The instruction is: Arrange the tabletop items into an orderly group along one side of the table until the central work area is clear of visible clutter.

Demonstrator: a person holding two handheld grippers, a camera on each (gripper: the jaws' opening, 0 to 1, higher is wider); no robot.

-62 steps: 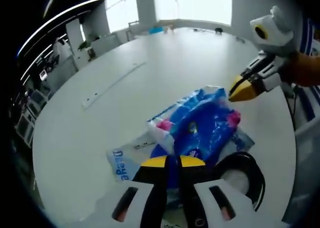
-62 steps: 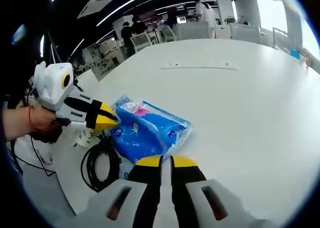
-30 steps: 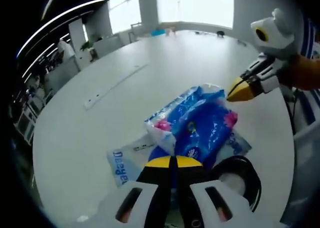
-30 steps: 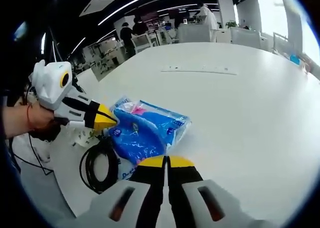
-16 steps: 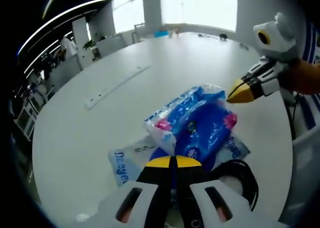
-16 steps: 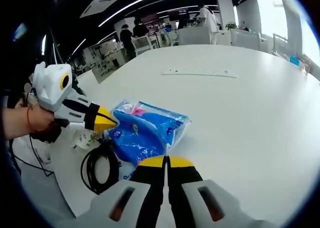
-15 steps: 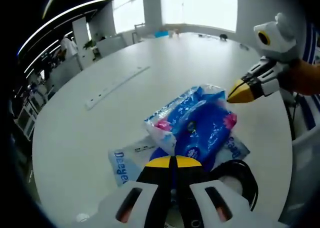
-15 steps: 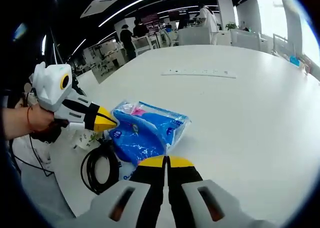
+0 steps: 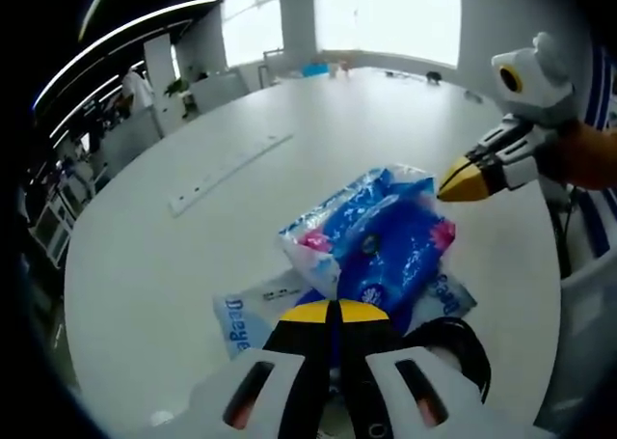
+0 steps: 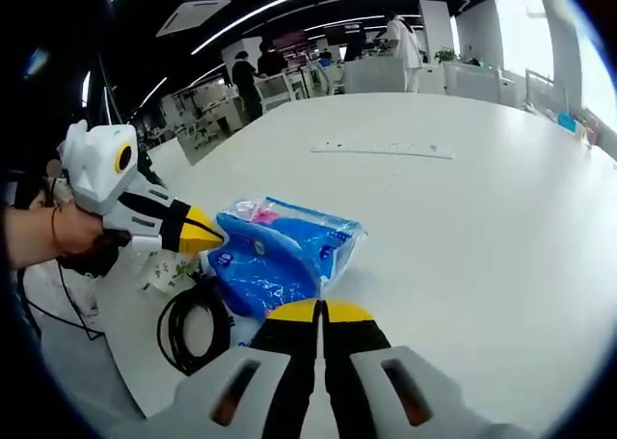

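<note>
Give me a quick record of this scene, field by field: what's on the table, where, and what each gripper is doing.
surface: white table
main item: blue plastic pack, near the table edge
under it: white printed packet
beside it: black cable coil
left gripper: shut, tip at the pack's end
right gripper: shut, tip by the pack's opposite end

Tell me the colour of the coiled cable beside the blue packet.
Black. The coiled cable shows best in the right gripper view.
</note>
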